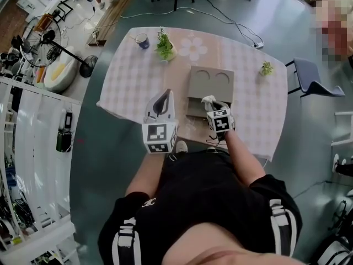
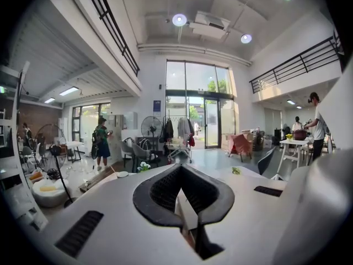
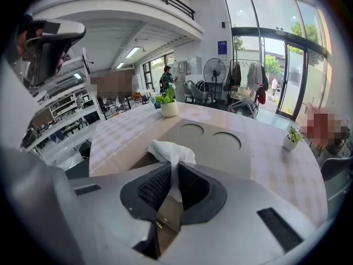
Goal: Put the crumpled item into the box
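Note:
A white crumpled paper (image 3: 170,151) is pinched between the jaws of my right gripper (image 3: 170,167); its top sticks out above the pads. In the head view the right gripper (image 1: 212,105) holds the paper (image 1: 208,99) over the near edge of the cardboard box (image 1: 211,83), whose flat lid has two round cut-outs. The right gripper view shows that lid (image 3: 216,150) just beyond the paper and a dark opening to the left. My left gripper (image 1: 164,96) hovers left of the box, its jaws together (image 2: 180,169) with nothing between them.
The checked table (image 1: 127,76) carries a potted plant (image 1: 164,46), a small cup (image 1: 142,40) and a tiny plant (image 1: 267,68) at the far right. A chair (image 1: 310,83) stands right of the table, a floor fan (image 1: 52,44) to the left.

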A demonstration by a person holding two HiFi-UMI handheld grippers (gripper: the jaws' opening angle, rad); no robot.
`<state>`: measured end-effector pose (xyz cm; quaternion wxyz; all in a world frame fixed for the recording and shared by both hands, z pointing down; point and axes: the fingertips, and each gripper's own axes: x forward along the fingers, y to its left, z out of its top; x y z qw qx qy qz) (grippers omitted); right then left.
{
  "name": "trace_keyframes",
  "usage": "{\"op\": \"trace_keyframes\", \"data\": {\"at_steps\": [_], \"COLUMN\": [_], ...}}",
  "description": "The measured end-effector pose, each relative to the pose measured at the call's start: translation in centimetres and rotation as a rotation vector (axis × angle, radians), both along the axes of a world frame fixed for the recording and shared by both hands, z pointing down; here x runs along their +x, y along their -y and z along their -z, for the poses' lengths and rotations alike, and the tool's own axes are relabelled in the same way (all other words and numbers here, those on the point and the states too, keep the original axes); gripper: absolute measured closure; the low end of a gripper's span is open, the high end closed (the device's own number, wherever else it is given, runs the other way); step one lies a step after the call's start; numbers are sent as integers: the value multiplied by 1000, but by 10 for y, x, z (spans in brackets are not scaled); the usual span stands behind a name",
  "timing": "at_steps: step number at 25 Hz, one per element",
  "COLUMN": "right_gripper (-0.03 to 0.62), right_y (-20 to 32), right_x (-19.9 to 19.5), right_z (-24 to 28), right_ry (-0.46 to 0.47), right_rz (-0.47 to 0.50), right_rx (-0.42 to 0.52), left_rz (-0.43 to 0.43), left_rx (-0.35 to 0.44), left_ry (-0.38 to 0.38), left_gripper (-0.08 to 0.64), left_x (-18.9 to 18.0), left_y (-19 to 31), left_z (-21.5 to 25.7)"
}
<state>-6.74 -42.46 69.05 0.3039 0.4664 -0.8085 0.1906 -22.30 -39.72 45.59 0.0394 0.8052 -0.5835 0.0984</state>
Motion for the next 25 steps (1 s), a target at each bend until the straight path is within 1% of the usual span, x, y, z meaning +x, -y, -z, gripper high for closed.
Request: {"op": "trace_keyframes", "data": {"at_steps": [6, 11, 17, 23, 25], "right_gripper": [561, 560, 560, 552, 545], "right_y": [-4, -13, -15, -19, -20], "right_x": [0, -2, 2, 13, 12], "right_z": [-15, -28, -38, -57, -59], "right_ry": [-27, -39, -95, -142, -142], "right_rz": [14, 13, 26, 14, 22], "right_rx": [-55, -130, -148, -211, -229], "left_rz": [10, 22, 40, 41, 40], "left_rx": [-2, -16, -20, -46, -50], "left_ry": [-1, -2, -1, -1, -3], "left_gripper": [569, 569, 568, 569, 569], "left_x": [-3, -9, -13, -13, -14], "left_y": [-2, -5, -9, -9, -9], "left_z": [0, -6, -7, -15, -16]}}
